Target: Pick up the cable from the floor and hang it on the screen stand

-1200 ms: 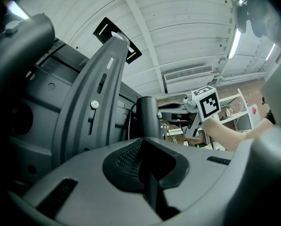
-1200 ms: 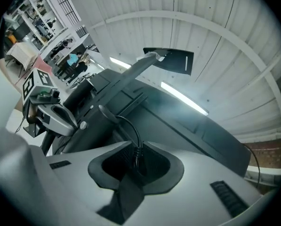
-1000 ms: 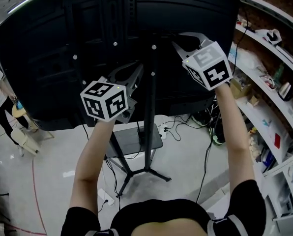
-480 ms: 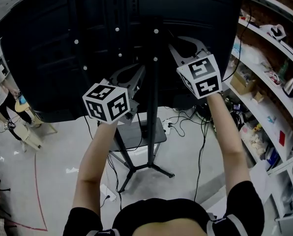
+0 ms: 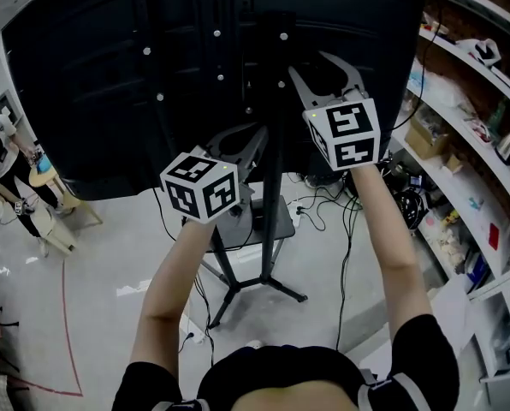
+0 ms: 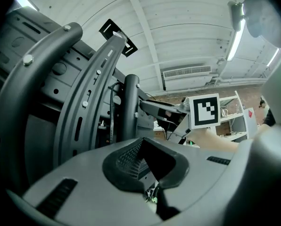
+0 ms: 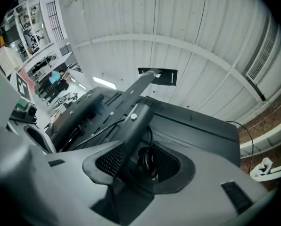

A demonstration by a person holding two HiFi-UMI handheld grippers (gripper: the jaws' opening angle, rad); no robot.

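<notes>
The right hand-held gripper [image 7: 139,167] has just been opening. Its jaws now stand wide and released, no longer pinching the thin black coiled cable [image 7: 147,160], which sits bunched between the pads against the round black metal post of the screen stand [image 7: 135,126]. From this view the cable seems to be looped on that post and bearing on it, though what exactly it catches on is too dark to tell. The left hand-held gripper [image 6: 147,163] is also unclenched and empty, held just beside the stand's curved bracket. In the head view both have sunk slightly behind the big black screen [image 5: 92,84]. The hanging looks essentially done; withdrawing cleanly remains.
</notes>
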